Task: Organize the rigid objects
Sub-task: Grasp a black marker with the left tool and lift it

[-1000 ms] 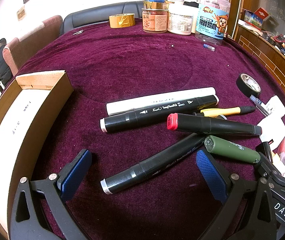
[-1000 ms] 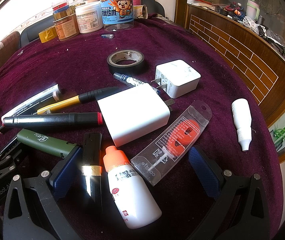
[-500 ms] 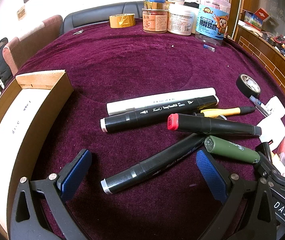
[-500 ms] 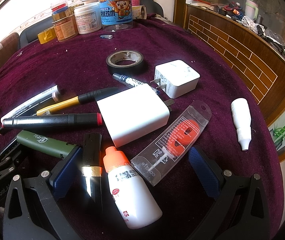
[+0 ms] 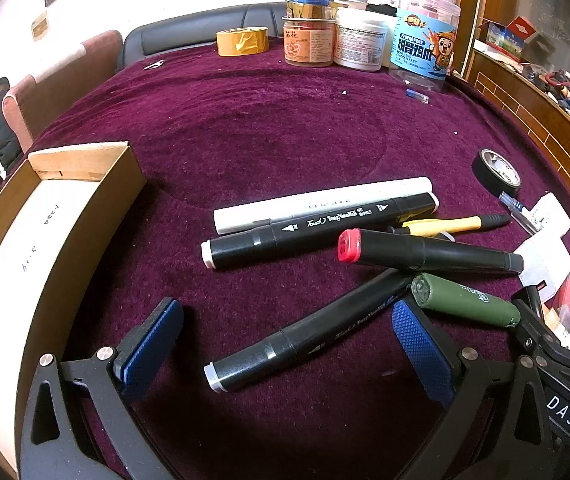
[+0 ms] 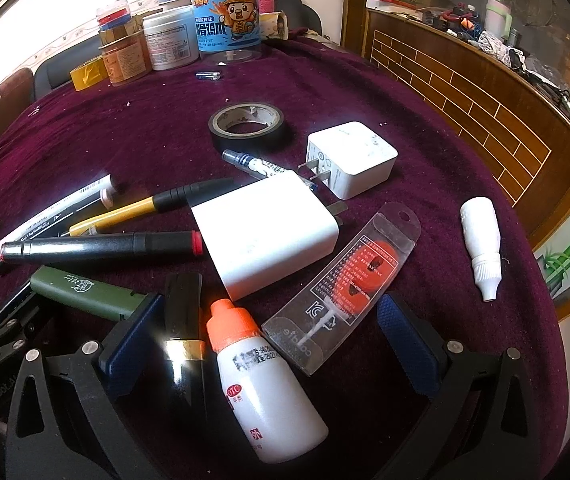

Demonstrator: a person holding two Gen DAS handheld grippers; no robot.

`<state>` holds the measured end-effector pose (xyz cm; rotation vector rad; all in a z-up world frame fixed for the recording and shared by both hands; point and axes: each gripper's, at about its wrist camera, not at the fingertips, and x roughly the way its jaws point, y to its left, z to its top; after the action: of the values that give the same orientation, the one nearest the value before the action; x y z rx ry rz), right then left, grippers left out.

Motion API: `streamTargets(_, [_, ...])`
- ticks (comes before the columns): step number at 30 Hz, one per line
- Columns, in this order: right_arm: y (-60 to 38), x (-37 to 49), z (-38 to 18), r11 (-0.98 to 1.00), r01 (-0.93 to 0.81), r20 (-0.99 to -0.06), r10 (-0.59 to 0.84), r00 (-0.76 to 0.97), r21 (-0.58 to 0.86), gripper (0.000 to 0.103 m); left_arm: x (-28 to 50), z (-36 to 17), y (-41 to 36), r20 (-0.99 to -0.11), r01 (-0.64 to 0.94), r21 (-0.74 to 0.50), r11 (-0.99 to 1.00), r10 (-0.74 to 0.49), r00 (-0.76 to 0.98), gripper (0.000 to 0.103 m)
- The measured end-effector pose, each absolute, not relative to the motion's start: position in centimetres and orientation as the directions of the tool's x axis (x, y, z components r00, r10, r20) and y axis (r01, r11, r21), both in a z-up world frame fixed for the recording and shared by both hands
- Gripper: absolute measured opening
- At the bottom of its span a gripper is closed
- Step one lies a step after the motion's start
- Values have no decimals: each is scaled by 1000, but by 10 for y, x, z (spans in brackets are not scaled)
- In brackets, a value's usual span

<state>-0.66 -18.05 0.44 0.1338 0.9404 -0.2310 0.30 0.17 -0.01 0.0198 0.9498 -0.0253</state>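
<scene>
Markers (image 5: pixel 317 232) are heaped on the maroon surface (image 5: pixel 265 132) just right of the open box (image 5: pixel 57 216), none yet placed inside. One black marker (image 5: pixel 309 336) is framed between the spread pads of the left hand-held gripper (image 5: pixel 285 344), which is held apart and clamps nothing. The right hand-held gripper (image 6: pixel 269 340) is likewise held apart, above a white bottle (image 6: pixel 265 392) and a black tube (image 6: pixel 183 328). A slip is likely if the framed marker is pinched off-centre, since its far end is tucked under the red-capped marker (image 5: pixel 429 252) and could drag the green lighter (image 5: pixel 465 304) along.
</scene>
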Motion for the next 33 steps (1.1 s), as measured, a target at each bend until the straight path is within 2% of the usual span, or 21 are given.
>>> streamTargets(20, [-181, -7, 4, 967, 254, -812, -133, 568, 20, 103, 3, 0, 1, -814, 31, 11, 999, -9, 580, 102])
streamTargets(23, [-182, -8, 4, 971, 237, -817, -116, 565, 26, 103, 6, 1, 3, -848, 75, 1, 997, -39, 529, 102])
streamTargets(27, [-187, -10, 8, 979, 188, -866, -24, 499, 81, 103, -7, 2, 6, -886, 165, 6, 986, -71, 458, 102])
streamTargets(30, [-179, -9, 7, 982, 187, -918, -58, 392, 17, 103, -22, 1, 9, -875, 214, 10, 977, -95, 474, 102])
streamTargets(33, [-178, -7, 7, 978, 209, -926, -63, 371, 18, 103, -34, 0, 10, -854, 216, 21, 976, -95, 512, 102])
